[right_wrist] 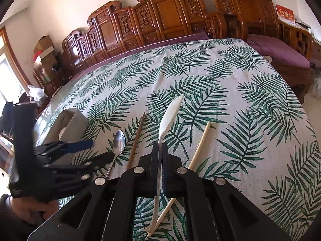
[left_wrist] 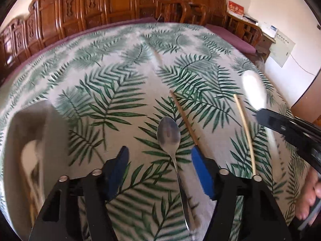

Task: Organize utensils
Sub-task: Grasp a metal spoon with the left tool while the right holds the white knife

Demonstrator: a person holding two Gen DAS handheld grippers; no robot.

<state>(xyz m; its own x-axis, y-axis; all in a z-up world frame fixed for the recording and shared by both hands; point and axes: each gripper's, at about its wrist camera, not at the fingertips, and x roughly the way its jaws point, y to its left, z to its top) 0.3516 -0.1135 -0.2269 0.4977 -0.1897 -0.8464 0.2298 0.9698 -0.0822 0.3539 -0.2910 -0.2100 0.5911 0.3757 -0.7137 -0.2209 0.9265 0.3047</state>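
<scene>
Right gripper (right_wrist: pixel 159 152): pinching white spoon (right_wrist: pixel 170 116). Left gripper (left_wrist: pixel 159 160): spread over steel spoon (left_wrist: pixel 168 135) on bench (left_wrist: pixel 100 70).

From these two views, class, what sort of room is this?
Probably a home living room: carved wooden benches with purple cushions line the wall, and a leaf-print tablecloth covers the table.

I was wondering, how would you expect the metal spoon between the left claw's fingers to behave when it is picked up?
The metal spoon looks rigid, so it probably won't flex. Its polished surface reflects light, so it may slip in the open left claw. The thin handle lies flat on the tablecloth, so getting fingers under it could be awkward.
</scene>
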